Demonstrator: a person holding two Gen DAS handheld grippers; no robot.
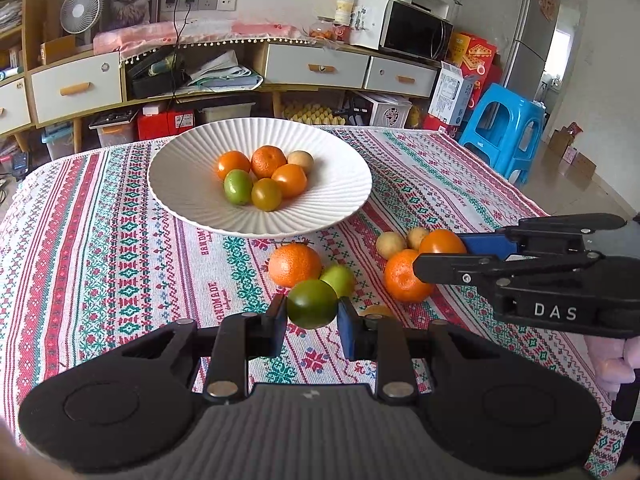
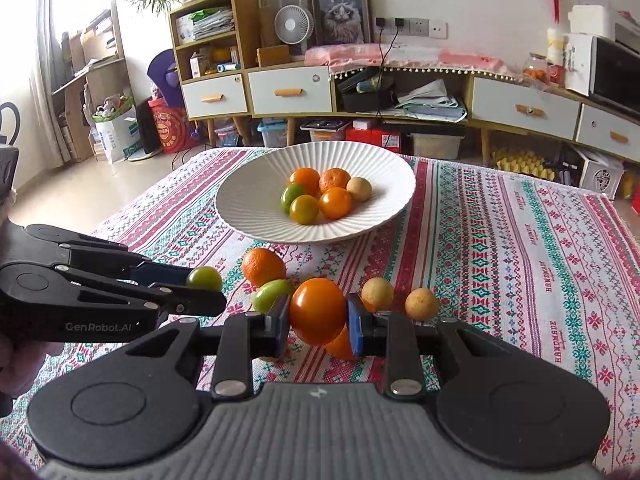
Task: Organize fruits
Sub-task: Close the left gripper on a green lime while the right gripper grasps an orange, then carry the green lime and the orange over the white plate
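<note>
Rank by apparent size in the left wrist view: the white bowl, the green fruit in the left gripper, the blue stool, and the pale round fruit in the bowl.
1. White bowl.
2. Blue stool, though it stands farther away.
3. Green fruit in the left gripper; nearness enlarges it.
4. Pale round fruit.

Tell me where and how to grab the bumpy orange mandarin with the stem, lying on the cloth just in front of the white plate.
Grip the bumpy orange mandarin across its round middle, jaws on its left and right flanks, coming down from above. A light green fruit sits against its near right side, and the stem is on top, so clear both.
</note>
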